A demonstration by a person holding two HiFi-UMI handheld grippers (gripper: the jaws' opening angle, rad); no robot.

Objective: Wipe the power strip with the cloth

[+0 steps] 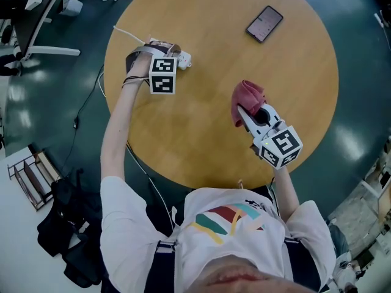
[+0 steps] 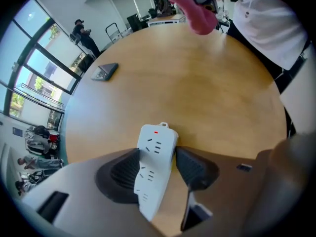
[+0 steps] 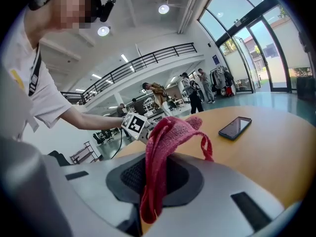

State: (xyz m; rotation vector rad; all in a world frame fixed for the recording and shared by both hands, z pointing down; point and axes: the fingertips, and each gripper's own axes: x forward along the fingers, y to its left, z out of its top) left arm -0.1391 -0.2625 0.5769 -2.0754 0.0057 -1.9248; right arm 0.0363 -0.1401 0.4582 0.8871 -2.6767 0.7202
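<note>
The left gripper (image 2: 158, 166) has its jaws released on both sides of the power strip (image 2: 156, 144), which lies on the counter (image 1: 214, 29). The right gripper (image 3: 158, 174) clenches the cloth (image 3: 165, 142) in the air. Next, I think: steady the strip, then bring the cloth onto it

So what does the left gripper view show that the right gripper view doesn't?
Only the left gripper view shows the white power strip, lying between the left tongs with its red light on. Only the right gripper view shows the right tongs clamped on the red cloth, plus the left gripper's marker cube. Both show the round wooden table, the phone and that cloth.
</note>
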